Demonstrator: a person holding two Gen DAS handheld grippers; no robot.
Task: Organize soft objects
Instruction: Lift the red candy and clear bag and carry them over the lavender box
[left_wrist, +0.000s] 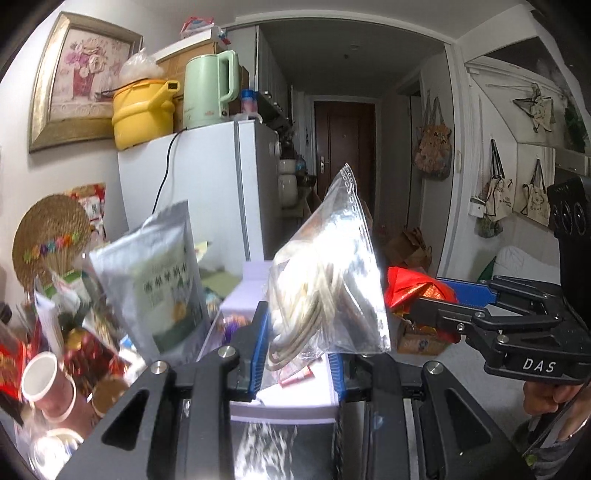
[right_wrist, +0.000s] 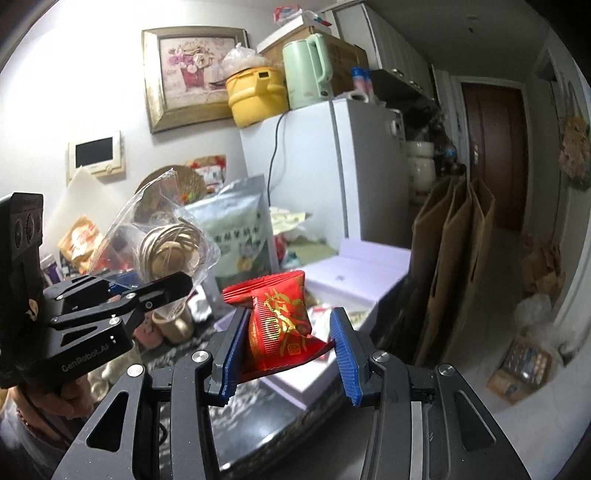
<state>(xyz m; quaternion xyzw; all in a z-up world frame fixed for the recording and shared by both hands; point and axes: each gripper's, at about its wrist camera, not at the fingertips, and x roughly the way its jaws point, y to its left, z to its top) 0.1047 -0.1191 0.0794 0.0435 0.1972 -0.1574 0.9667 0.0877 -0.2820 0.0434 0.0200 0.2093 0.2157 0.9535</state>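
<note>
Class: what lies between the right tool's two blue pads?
A red packet with gold print, gripped between the right tool's pads, shows in the right wrist view.

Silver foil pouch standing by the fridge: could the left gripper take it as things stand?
Probably not yet. The left gripper is shut on the clear bag of coiled cord, so its jaws are occupied. The silver foil pouch stands left of it, unobstructed in front; the bag must go first.

You have two grippers in view: the left gripper (left_wrist: 299, 350) and the right gripper (right_wrist: 288, 354). One clear bag (left_wrist: 332, 280), one red packet (right_wrist: 284, 325), one silver pouch (left_wrist: 155, 280), one green kettle (left_wrist: 210, 88), one yellow pot (left_wrist: 142, 110), one framed picture (left_wrist: 77, 77), one fridge (left_wrist: 207, 184).
</note>
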